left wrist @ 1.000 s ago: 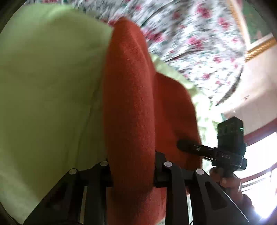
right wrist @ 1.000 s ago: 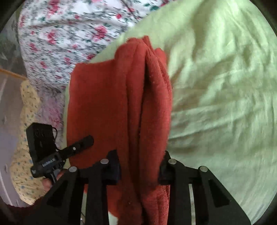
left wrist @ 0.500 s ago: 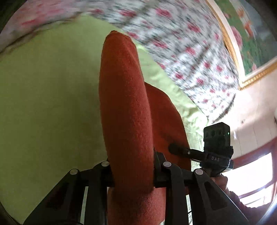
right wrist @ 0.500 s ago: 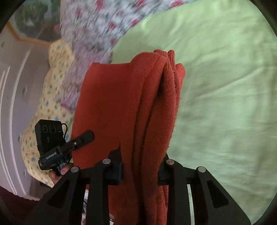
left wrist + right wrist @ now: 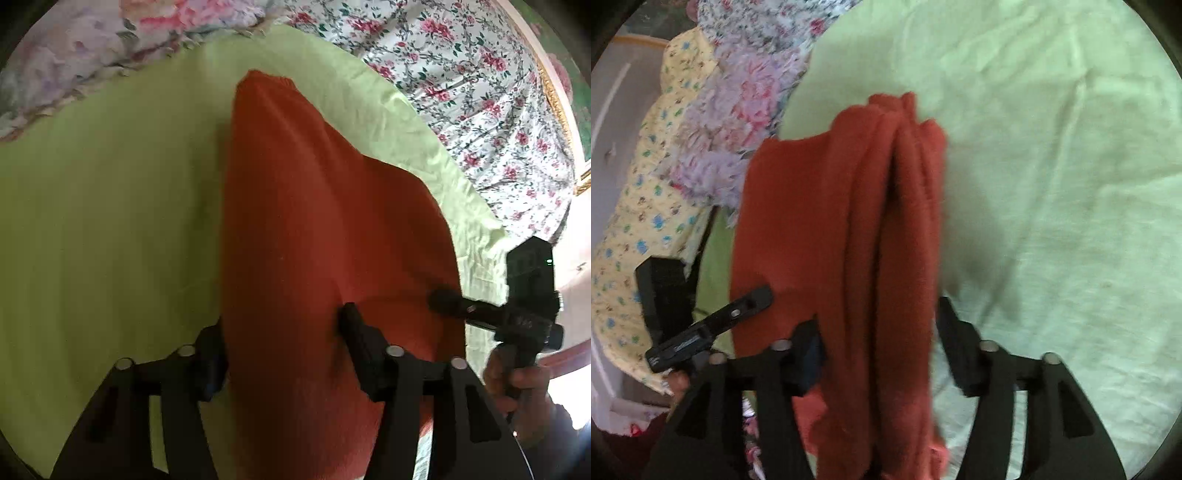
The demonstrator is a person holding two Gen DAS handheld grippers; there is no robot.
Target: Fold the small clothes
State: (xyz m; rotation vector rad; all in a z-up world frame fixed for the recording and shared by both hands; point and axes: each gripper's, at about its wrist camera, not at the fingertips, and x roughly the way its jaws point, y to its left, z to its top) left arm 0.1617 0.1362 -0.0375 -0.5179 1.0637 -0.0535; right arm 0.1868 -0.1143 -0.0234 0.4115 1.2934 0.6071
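Observation:
A rust-red fleece garment (image 5: 317, 229) hangs stretched between both grippers above a light green sheet (image 5: 103, 206). My left gripper (image 5: 282, 332) has its jaws spread wide with the cloth's edge draped between them. My right gripper (image 5: 881, 325) also stands wide, with folded layers of the same red garment (image 5: 857, 221) lying between its fingers. The right gripper's finger (image 5: 448, 301) shows at the right of the left wrist view, the left gripper's finger (image 5: 737, 312) at the left of the right wrist view.
The green sheet (image 5: 1052, 184) covers the bed. A flowered white bedspread (image 5: 480, 92) lies behind it, with a pastel flowered blanket (image 5: 738, 110) and a yellow patterned cloth (image 5: 639, 206) at the left. A gold-framed picture (image 5: 554, 92) hangs on the far wall.
Both grippers' jaws have spread apart from their tight hold on the red garment. The cloth has come lower toward the green sheet and lies wider.

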